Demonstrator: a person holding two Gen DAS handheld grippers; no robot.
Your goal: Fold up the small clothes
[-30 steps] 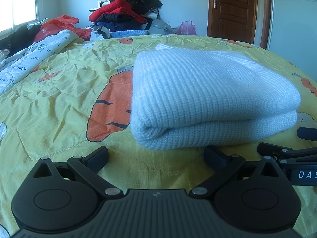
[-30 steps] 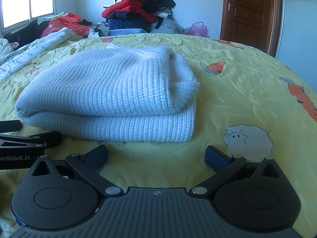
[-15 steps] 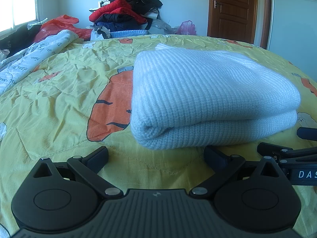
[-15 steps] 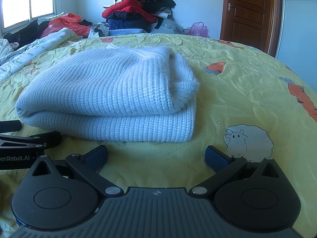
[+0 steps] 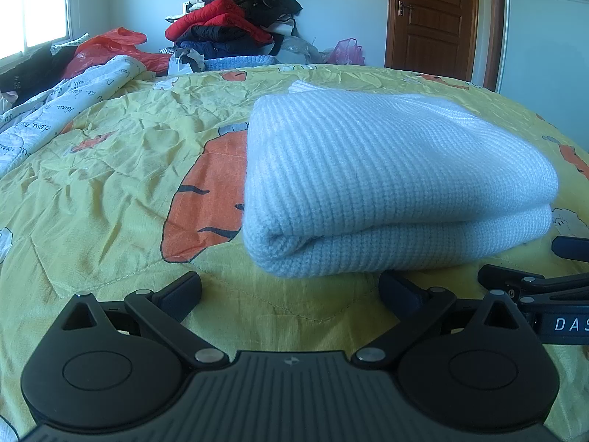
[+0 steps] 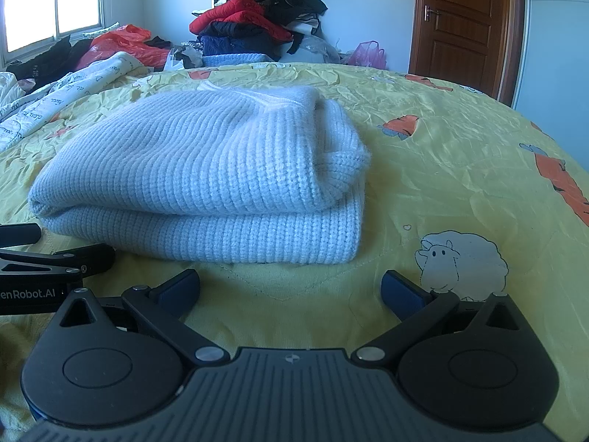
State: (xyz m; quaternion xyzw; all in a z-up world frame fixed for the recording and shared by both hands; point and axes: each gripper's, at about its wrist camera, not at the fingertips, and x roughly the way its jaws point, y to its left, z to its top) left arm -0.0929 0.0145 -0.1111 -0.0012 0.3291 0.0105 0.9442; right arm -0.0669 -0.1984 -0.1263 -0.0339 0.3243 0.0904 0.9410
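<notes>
On a yellow carrot-print quilt [image 5: 110, 191], a folded pale blue knit sweater [image 5: 386, 184] lies with its long axis crosswise. The left gripper [image 5: 291, 287] and right gripper [image 6: 291, 287] sit just short of it, fingers spread wide, holding nothing.

White letters "DAS" show on the black body of the right gripper [image 5: 563, 326] at the right edge of the left wrist view; "enRobot.AI" reads on the left gripper [image 6: 33, 293] at the left edge of the right wrist view; cursive print on the white quilt [image 5: 55, 110] is not legible
</notes>
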